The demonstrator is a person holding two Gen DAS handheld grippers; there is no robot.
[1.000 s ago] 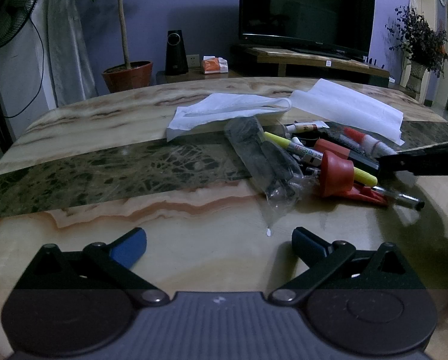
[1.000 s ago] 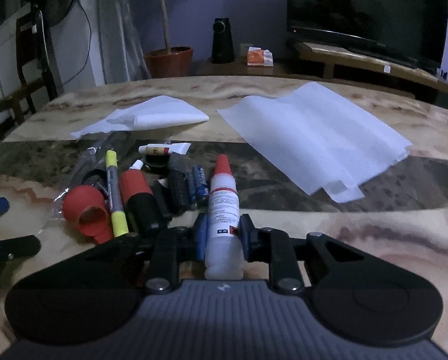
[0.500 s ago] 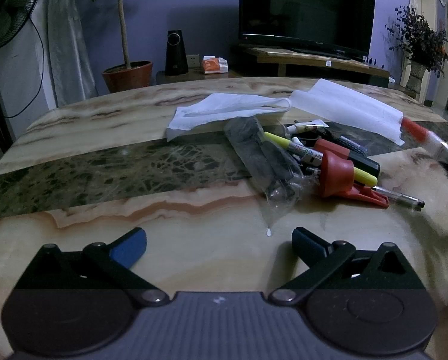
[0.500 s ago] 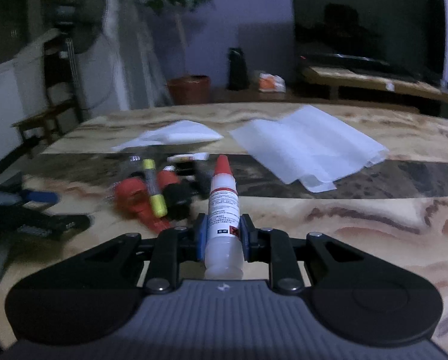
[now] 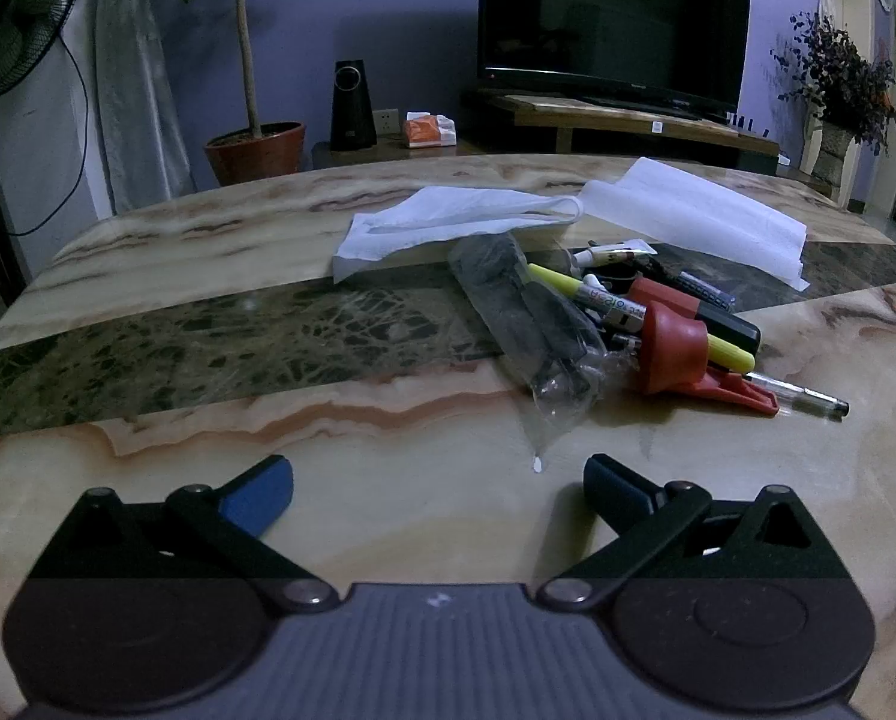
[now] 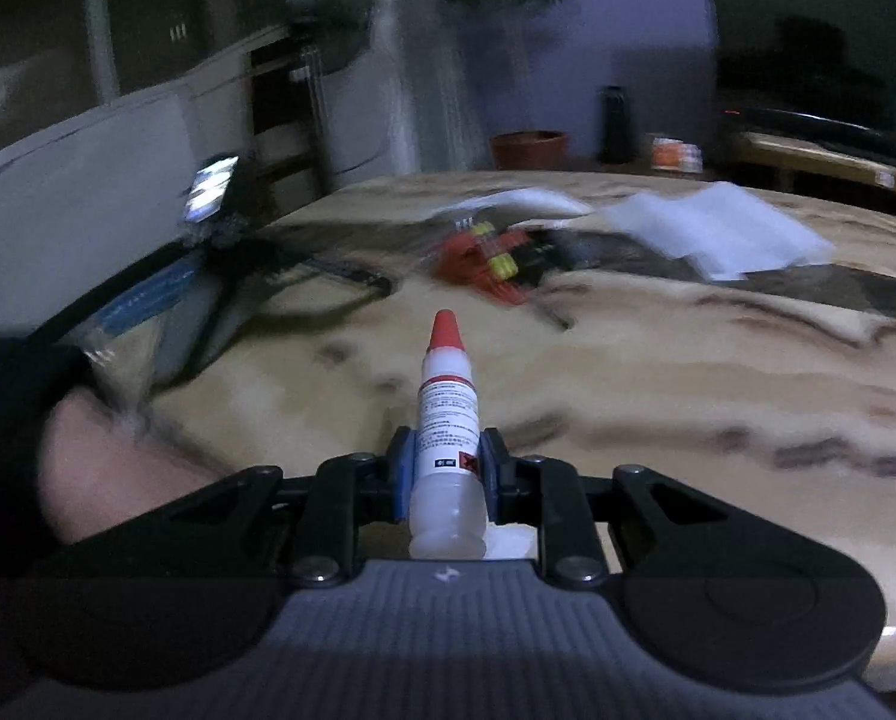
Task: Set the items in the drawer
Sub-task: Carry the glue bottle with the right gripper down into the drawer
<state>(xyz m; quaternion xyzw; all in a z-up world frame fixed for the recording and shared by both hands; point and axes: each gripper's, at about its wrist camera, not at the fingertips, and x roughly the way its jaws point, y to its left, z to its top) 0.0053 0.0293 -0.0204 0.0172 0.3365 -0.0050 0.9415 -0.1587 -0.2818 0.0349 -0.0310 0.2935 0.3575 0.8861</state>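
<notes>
Clamped upright in right tool [image 6: 446, 474]: glue bottle [image 6: 448, 414], long axis pointing ahead, red tip foremost, above marble bench [image 6: 658, 372]. Left tool [image 5: 439, 480] gaping wide, holding nothing.

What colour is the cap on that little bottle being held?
Red, on a white bottle with a printed label. The right wrist view shows it best.
</notes>
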